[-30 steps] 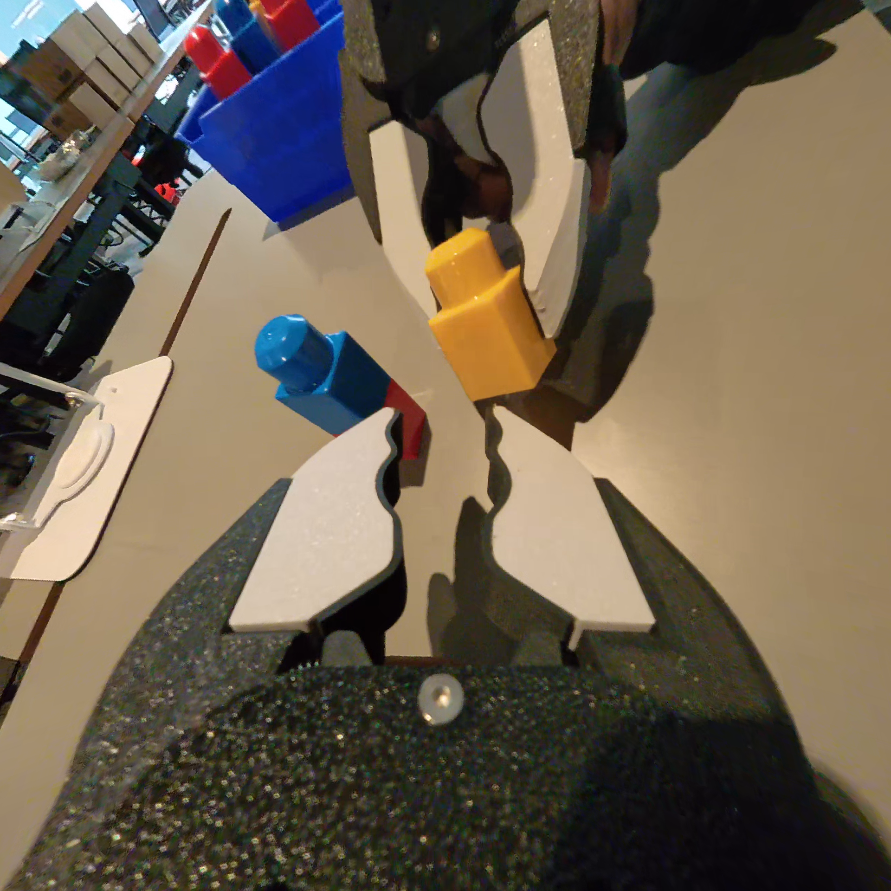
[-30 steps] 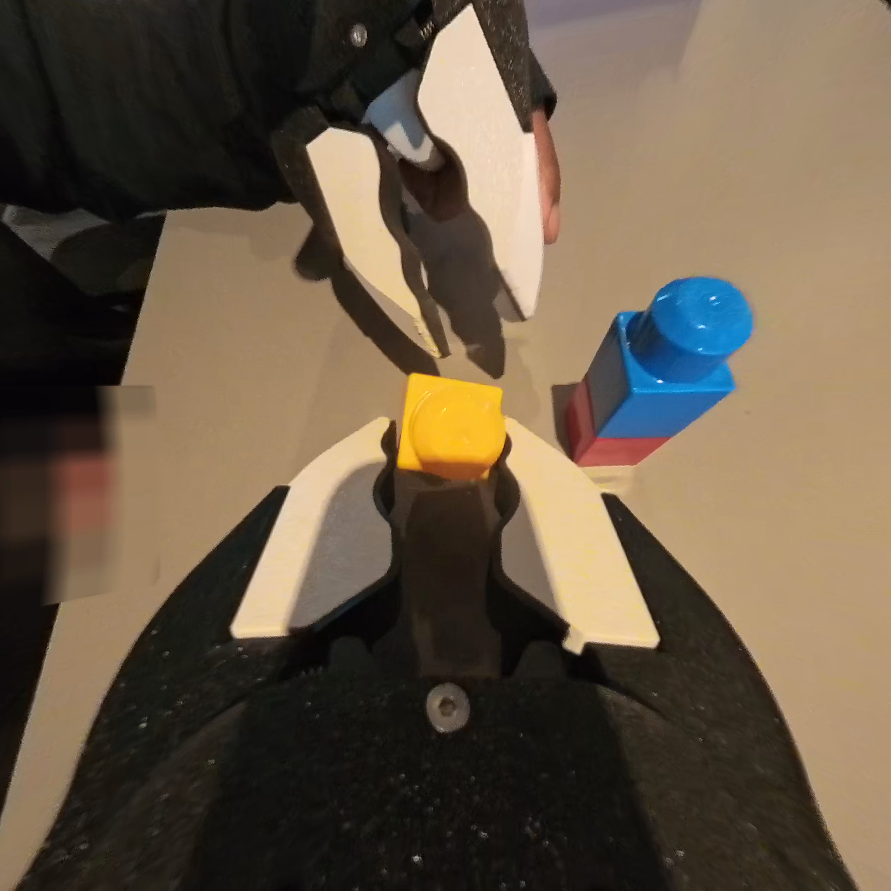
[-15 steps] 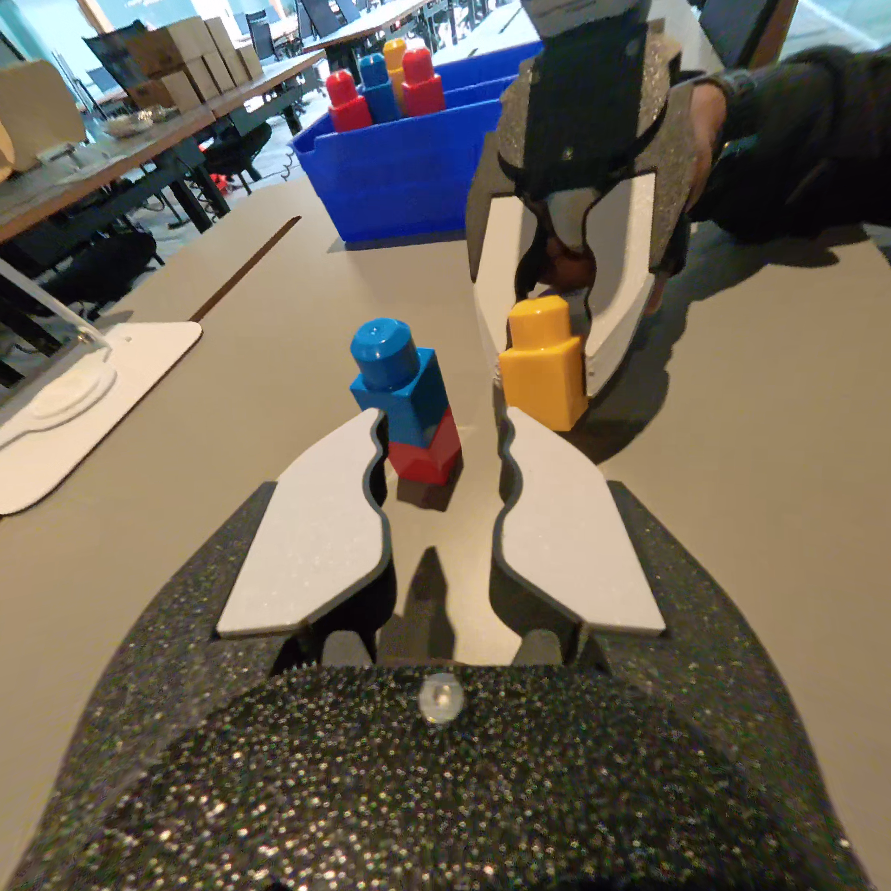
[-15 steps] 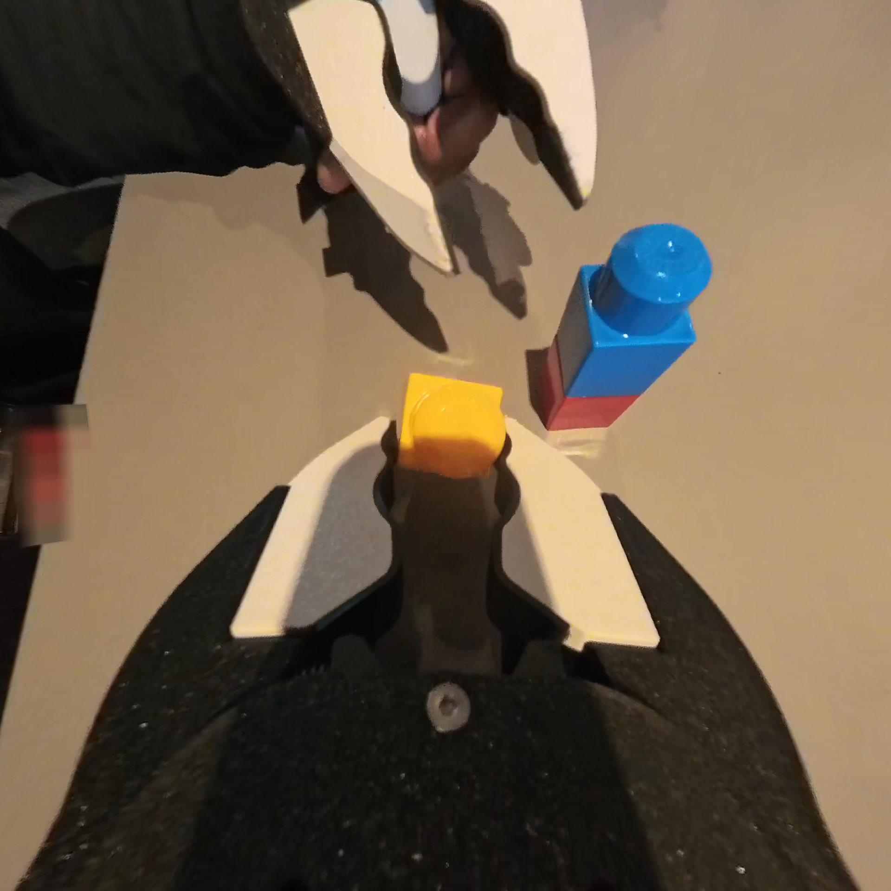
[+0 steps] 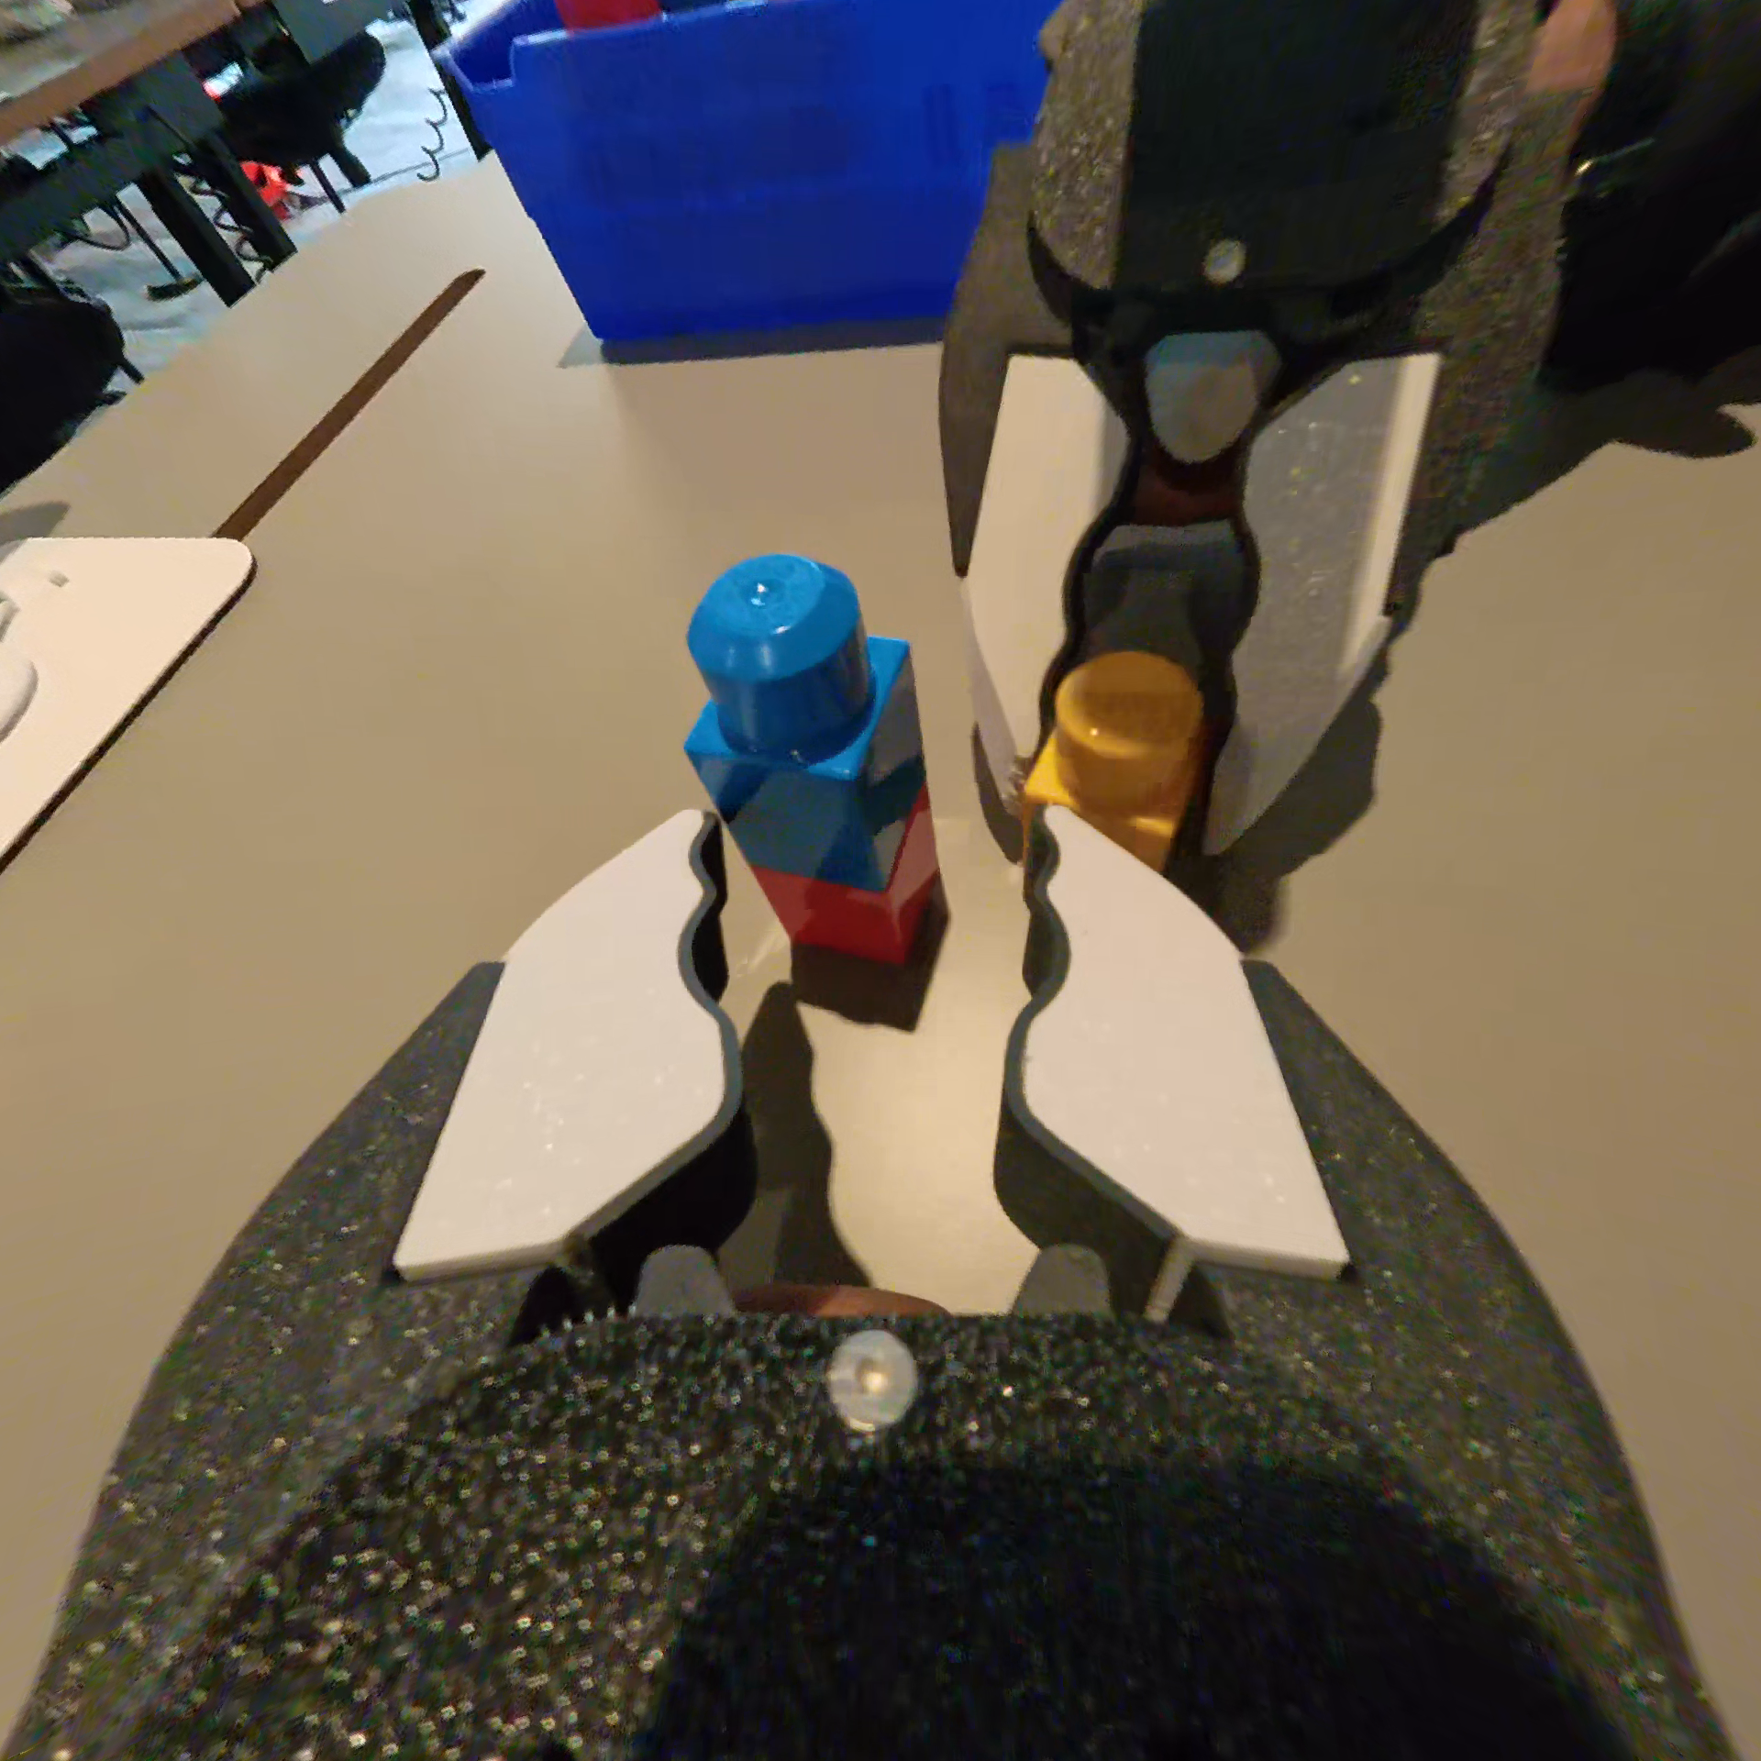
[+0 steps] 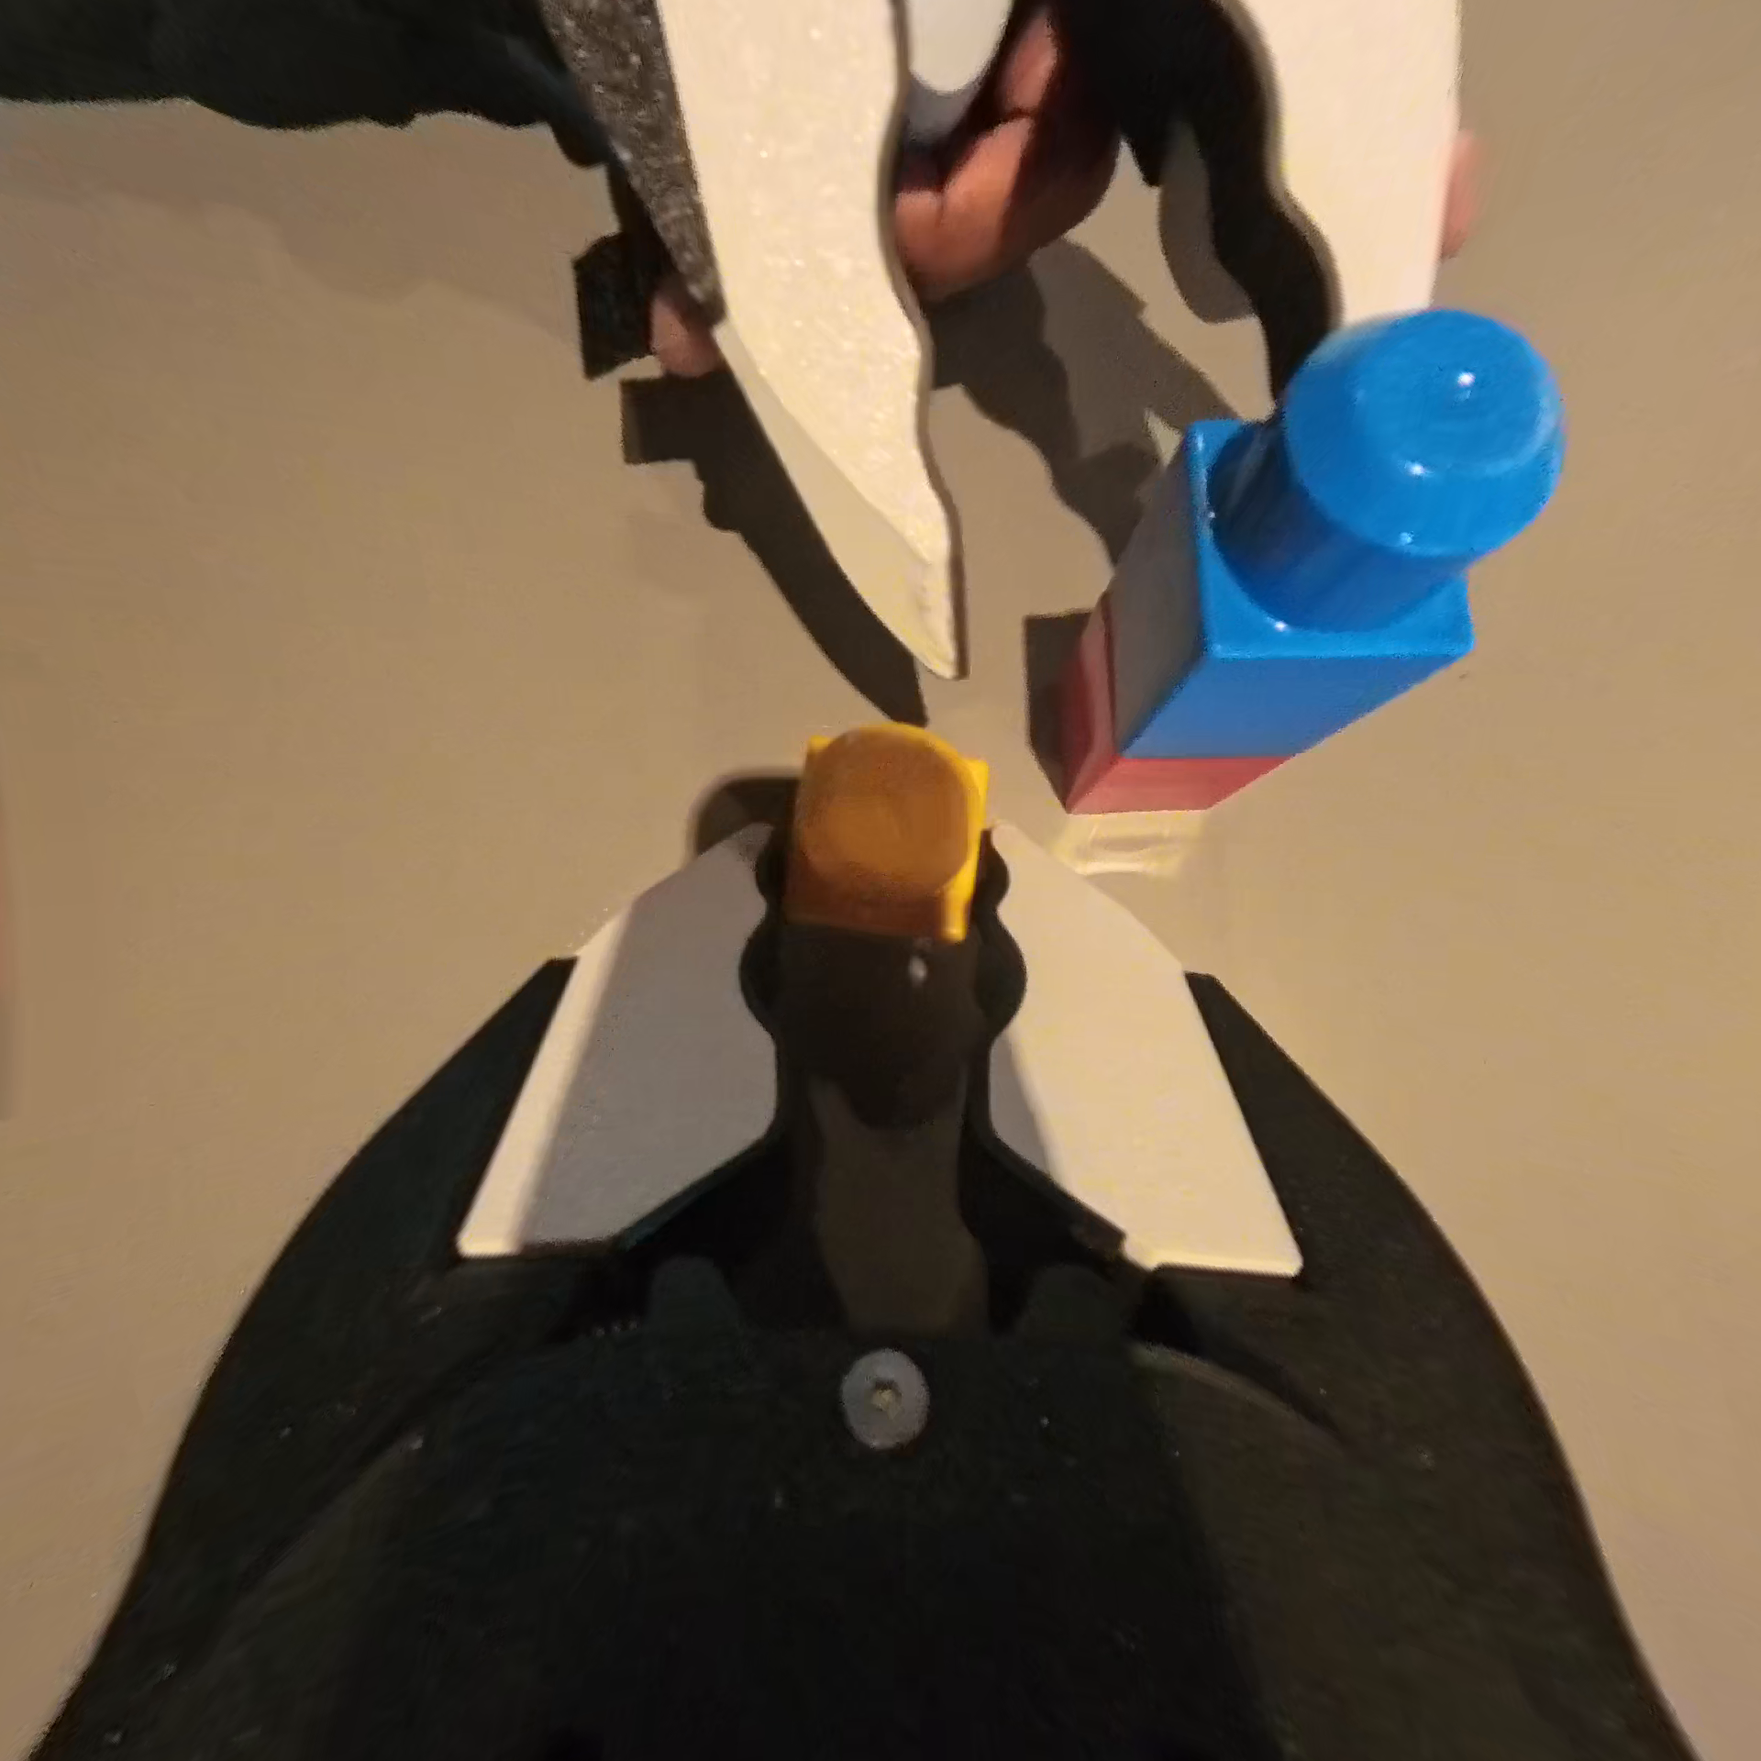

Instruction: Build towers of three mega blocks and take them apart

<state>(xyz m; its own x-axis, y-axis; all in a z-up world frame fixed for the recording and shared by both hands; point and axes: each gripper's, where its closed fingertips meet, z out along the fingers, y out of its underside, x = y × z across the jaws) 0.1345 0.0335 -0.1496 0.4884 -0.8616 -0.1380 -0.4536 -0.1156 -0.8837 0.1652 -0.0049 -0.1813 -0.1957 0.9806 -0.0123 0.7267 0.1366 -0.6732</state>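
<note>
Right gripper is clamped on the yellow mega block, low over the table and just beside a two-block stack: blue block on red block. Left gripper has its fingers apart, one at each side of the stack, not touching it. I judge the step is adding the third block. Next, the left gripper should steady the stack, then the yellow block must go up above the blue stud and press down straight.

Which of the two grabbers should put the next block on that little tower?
Probably the right gripper: it already clamps the yellow block beside the blue block stacked on the red block. The left gripper is open, empty.
</note>
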